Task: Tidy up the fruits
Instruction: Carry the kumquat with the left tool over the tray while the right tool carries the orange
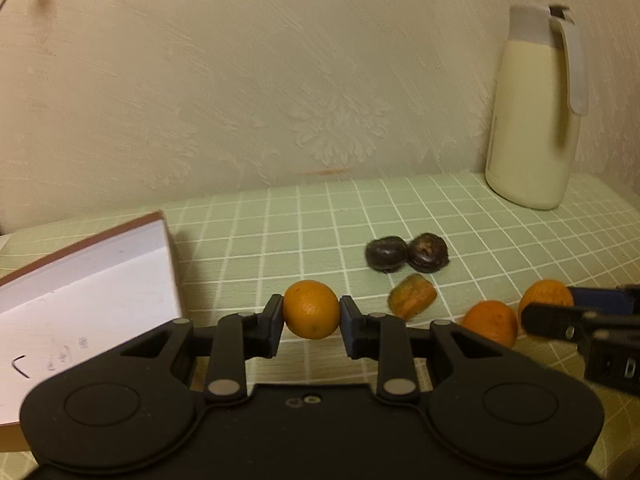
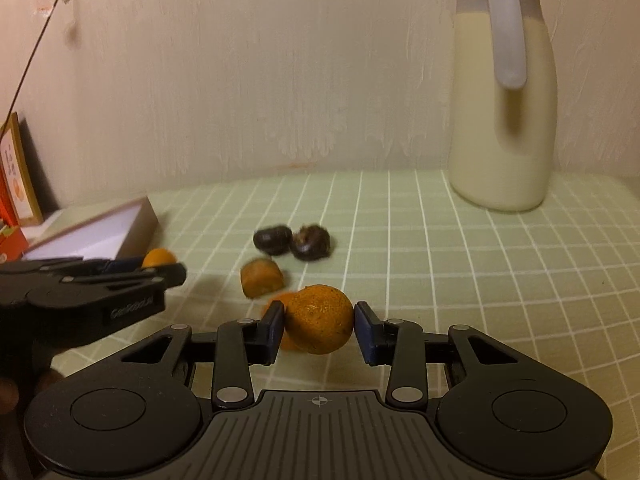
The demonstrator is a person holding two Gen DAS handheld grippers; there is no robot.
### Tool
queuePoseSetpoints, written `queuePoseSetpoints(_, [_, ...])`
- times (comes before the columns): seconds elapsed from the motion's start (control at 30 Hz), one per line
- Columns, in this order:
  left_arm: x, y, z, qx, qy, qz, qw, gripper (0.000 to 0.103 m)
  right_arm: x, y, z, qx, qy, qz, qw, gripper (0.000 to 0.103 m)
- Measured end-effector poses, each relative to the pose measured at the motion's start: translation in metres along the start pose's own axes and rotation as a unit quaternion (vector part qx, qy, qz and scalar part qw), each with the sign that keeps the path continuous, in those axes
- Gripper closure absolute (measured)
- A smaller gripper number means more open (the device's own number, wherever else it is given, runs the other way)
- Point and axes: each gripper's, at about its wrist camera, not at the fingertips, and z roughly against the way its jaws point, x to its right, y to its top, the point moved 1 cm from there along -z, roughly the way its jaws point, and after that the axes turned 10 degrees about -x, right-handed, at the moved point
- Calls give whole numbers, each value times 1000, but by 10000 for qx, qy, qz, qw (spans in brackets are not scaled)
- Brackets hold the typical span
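At the far left your shallow white cardboard box with a brown rim (image 1: 86,280) sits on the pale green checked tablecloth (image 1: 500,240), open side up. Just right of it, your left gripper (image 1: 311,312) is clamped on a small round orange fruit (image 1: 311,309), the pads pressing both of its sides and holding it clear above the cloth near the box's right edge. Farther back and to the right, two dark, wrinkled round fruits (image 1: 406,253) lie touching each other, with a brownish-orange chunk of fruit (image 1: 412,295) just nearer than them. Right again, a loose orange fruit (image 1: 490,322) rests on the cloth, and beside it your right gripper (image 2: 319,322) has closed on another rough-skinned orange fruit (image 2: 320,318), both pads against its sides. At the far right, a tall cream plastic jug with a grey lid and handle (image 1: 534,112) stands upright by the wall.
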Motion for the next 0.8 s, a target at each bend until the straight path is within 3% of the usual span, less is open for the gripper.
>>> queuePoseSetpoints(0.43, [-70, -10, 48, 268, 465, 568, 9969, 83, -54, 25, 3, 367, 301, 151, 9988, 65])
queuePoseSetpoints(0.8, [-152, -34, 78, 274, 1111, 1230, 9858, 83, -136, 38, -13, 472, 858, 629, 9932, 65])
